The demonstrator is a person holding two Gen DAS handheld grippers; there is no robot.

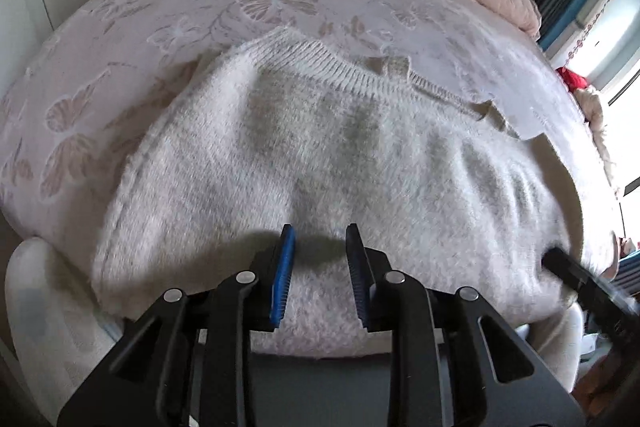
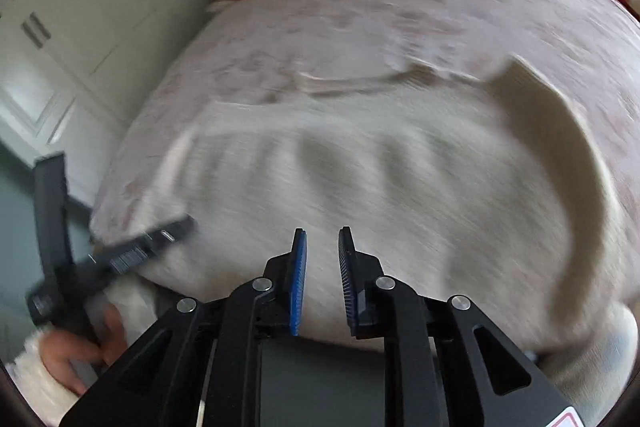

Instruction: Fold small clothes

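Fuzzy white sweater (image 1: 320, 163) lying spread on the butterfly-print bedspread (image 1: 168, 11), left gripper (image 1: 320, 231) hovering over its near hem, jaws slightly parted, pinching nothing, right gripper (image 2: 322, 233) likewise parted and empty

Daylight enters from a bright, blown-out window (image 1: 616, 39) at the right edge of the left wrist view, which is fairly sharp. The right wrist view is smeared with motion blur. Both fisheye pictures bend strongly and darken at the corners.
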